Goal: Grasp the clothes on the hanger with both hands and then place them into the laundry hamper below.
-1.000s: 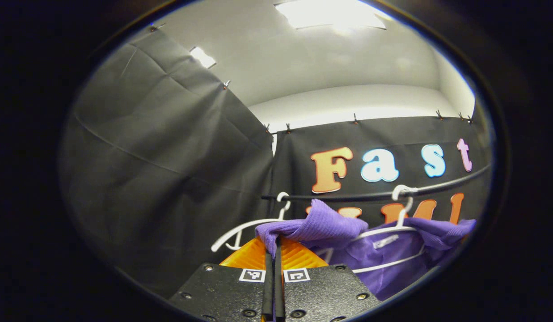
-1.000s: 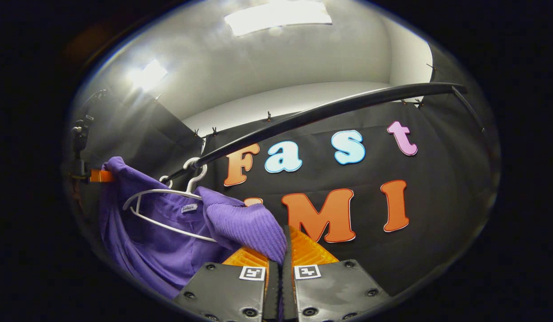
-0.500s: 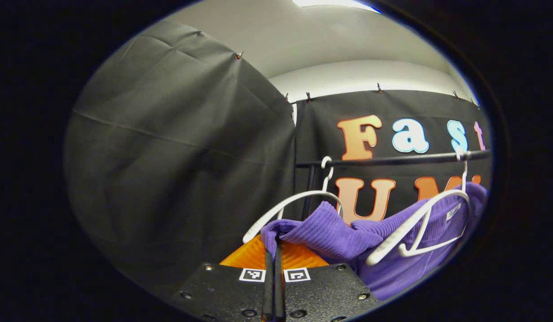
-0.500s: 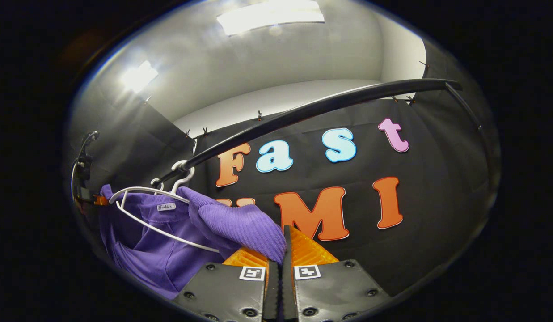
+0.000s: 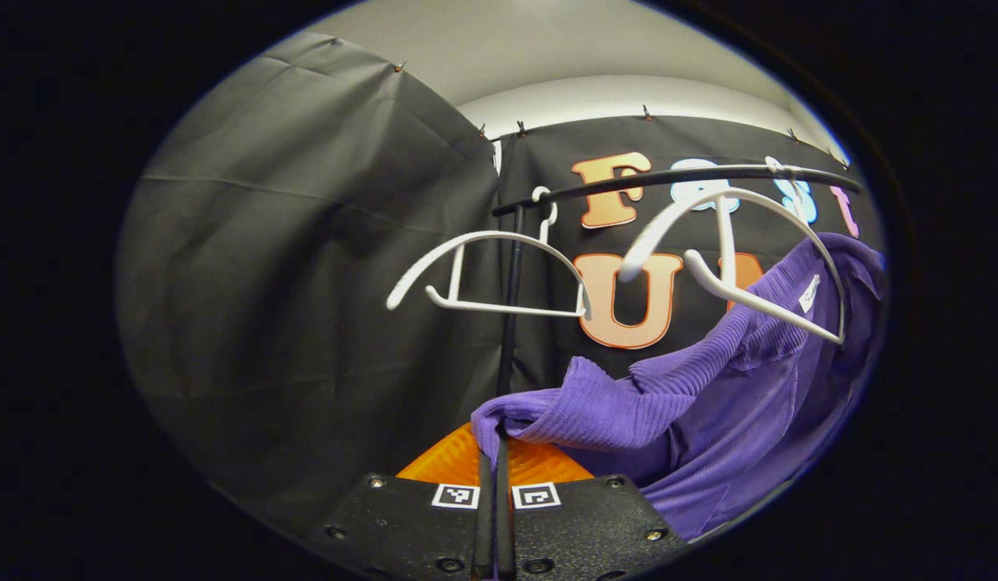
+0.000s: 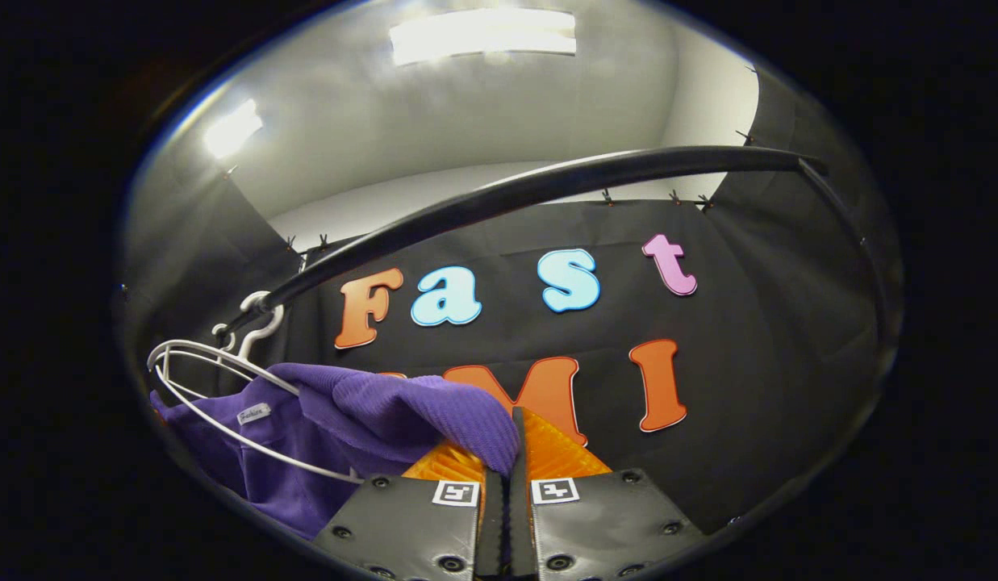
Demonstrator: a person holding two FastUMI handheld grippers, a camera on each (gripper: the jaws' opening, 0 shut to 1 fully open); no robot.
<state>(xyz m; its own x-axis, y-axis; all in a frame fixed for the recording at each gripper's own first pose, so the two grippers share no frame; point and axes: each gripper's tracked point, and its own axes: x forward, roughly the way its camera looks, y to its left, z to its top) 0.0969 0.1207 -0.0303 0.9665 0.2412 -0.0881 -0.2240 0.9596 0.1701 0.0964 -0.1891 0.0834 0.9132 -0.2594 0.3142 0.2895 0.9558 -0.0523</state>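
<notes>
Both pinch the purple ribbed top (image 5: 708,403): left hand-held gripper (image 5: 492,452), right hand-held gripper (image 6: 511,452). Draw it evenly off the white hanger (image 5: 741,242), avoiding snags, before lowering.

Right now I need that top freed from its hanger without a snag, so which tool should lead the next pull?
Probably the right tool: the purple top on its side lies across the white hanger. At the left tool, the cloth already hangs below that hanger.
</notes>
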